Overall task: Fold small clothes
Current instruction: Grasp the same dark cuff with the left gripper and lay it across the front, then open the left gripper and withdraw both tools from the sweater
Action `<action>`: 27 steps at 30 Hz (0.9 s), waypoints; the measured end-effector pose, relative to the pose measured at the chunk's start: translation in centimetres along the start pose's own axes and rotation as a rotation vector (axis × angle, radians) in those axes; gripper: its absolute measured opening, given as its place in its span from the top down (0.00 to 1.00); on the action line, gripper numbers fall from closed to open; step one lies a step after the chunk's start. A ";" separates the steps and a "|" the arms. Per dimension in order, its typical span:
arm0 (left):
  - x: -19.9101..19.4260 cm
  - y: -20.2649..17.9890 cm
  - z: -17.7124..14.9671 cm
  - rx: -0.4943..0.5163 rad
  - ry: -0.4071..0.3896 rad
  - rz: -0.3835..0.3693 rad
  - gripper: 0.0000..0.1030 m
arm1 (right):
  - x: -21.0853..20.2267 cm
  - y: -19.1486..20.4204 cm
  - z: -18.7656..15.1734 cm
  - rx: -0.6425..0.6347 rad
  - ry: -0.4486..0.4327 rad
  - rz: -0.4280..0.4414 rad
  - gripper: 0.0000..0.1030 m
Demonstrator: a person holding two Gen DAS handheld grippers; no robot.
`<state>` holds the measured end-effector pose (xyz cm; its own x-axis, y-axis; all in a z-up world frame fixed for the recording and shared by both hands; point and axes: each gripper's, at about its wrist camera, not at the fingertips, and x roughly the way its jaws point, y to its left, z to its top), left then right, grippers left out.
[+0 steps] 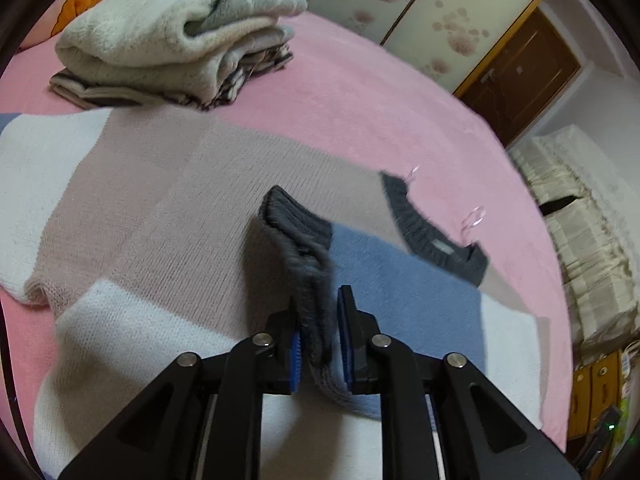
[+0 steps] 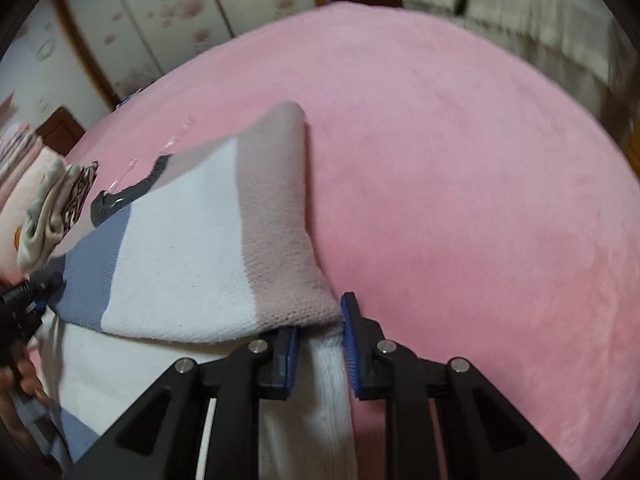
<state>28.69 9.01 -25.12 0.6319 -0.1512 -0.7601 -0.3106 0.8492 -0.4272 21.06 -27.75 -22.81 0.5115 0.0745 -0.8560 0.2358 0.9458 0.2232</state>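
A colour-block knit sweater (image 1: 180,200) in beige-pink, white and blue lies spread on the pink bed (image 1: 360,100), its dark grey collar (image 1: 432,232) toward the right. My left gripper (image 1: 320,304) is shut on the dark grey ribbed cuff (image 1: 296,224) of a sleeve, which stands up between the blue pads over the sweater's body. In the right wrist view, a folded-over part of the sweater (image 2: 180,260) lies on top. My right gripper (image 2: 322,316) is shut on its white edge at the sweater's right side. The left gripper (image 2: 24,300) and a hand (image 2: 24,376) show at that view's left edge.
A stack of folded clothes (image 1: 168,48) sits at the far left of the bed, in front of a pillow (image 1: 80,4). Flowered sliding doors (image 1: 400,0) stand behind. Cream-covered furniture (image 1: 580,220) lines the right. Bare pink blanket (image 2: 460,200) stretches right of the sweater.
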 end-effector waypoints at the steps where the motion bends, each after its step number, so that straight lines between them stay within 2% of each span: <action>1: 0.3 0.6 0.1 -0.007 0.018 0.005 0.84 | -0.2 0.0 0.0 0.002 0.008 0.001 0.80; 3: 0.3 1.6 -0.1 -0.026 0.027 -0.020 0.83 | -1.4 0.2 -0.3 -0.015 0.016 -0.012 0.67; 4: 0.3 1.8 -0.1 -0.029 0.034 -0.030 0.82 | -2.0 0.2 -0.4 -0.029 0.014 -0.021 0.65; 8: -1.0 2.0 -0.1 -0.018 0.045 -0.033 0.74 | -5.7 0.4 -0.5 -0.107 -0.038 -0.038 0.63; 13: -4.6 1.3 0.0 0.028 -0.021 -0.012 0.66 | -8.4 2.4 2.2 -0.200 -0.133 -0.038 0.63; 15: -5.6 0.6 0.3 0.063 -0.037 0.013 0.56 | -8.1 3.6 3.7 -0.219 -0.156 -0.040 0.63; 18: -6.2 -1.1 1.2 0.162 -0.042 0.076 0.28 | -6.0 5.9 6.1 -0.255 -0.161 -0.085 0.63; 19: -6.2 -1.6 1.4 0.191 -0.050 0.090 0.27 | -5.1 6.4 6.7 -0.265 -0.154 -0.107 0.61; 21: -6.1 -2.3 2.0 0.229 -0.065 0.097 0.27 | -2.6 7.2 8.2 -0.273 -0.146 -0.164 0.54; 22: -5.8 -2.6 2.4 0.245 -0.066 0.089 0.27 | -1.6 7.3 8.8 -0.266 -0.136 -0.176 0.54; 25: -4.5 -3.2 3.3 0.261 -0.048 0.004 0.28 | 1.9 7.1 10.6 -0.229 -0.080 -0.153 0.54; 26: -3.9 -3.3 3.5 0.265 -0.034 -0.013 0.36 | 2.6 6.9 10.8 -0.225 -0.069 -0.156 0.55; 27: -3.1 -3.5 3.6 0.273 -0.015 -0.027 0.47 | 4.0 6.8 11.2 -0.227 -0.046 -0.181 0.55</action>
<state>30.31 8.37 -19.50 0.6481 -0.1703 -0.7422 -0.0913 0.9503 -0.2978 33.95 -24.52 -19.50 0.5165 -0.1113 -0.8491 0.1382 0.9894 -0.0456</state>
